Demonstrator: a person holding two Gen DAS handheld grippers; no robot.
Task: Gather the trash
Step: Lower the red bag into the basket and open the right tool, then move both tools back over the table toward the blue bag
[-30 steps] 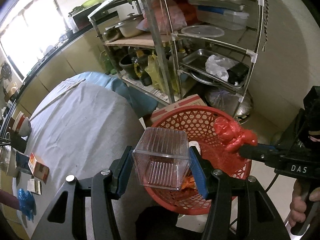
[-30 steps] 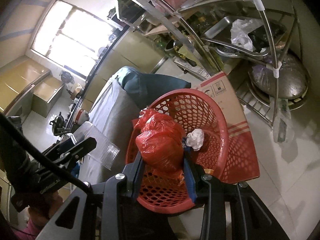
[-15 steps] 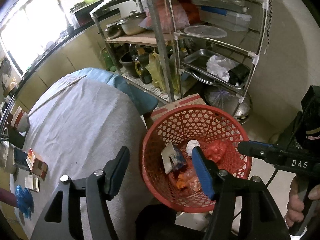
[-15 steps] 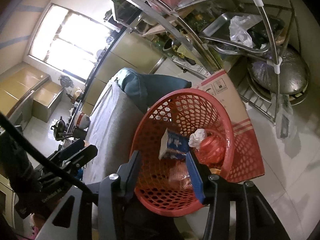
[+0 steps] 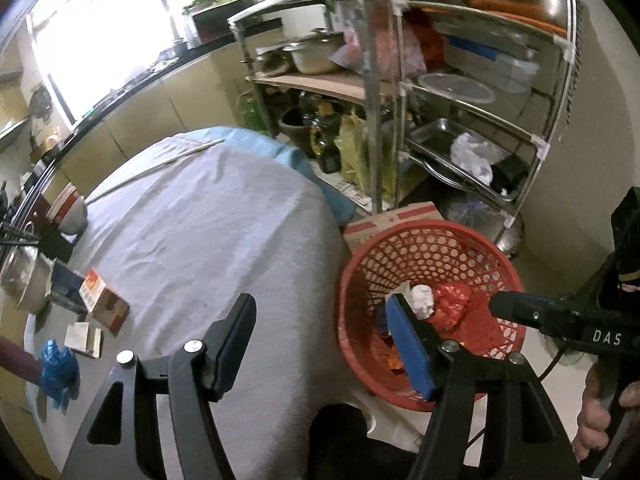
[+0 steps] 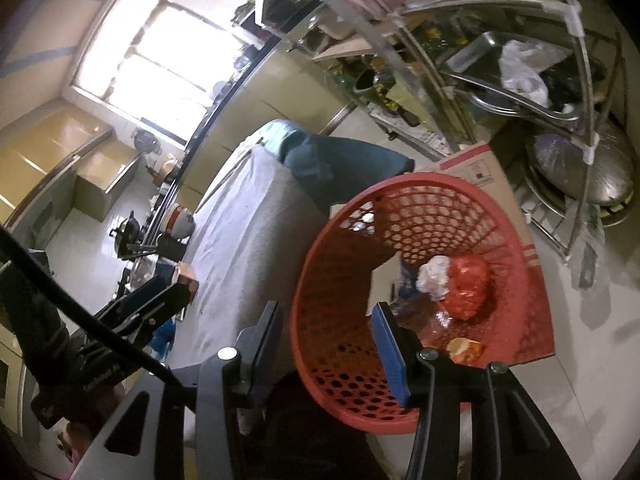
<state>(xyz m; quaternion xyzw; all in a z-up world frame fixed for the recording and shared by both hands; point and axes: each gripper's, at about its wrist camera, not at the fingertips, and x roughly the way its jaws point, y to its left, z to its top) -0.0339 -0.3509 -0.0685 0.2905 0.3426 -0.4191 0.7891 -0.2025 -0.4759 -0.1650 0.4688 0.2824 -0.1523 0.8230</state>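
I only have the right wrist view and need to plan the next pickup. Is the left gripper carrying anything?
Observer: No. The left wrist view shows the left gripper with its jaws apart. They have just been opening, and nothing is between them.
Operator: Is any trash on the table behind it?
Observer: Yes. A flat white packet lies on the grey tablecloth, beside a small orange and white carton.
Operator: Anything else near those?
Observer: A crumpled blue item sits at the table's edge, just past the packet. I cannot tell what it is.
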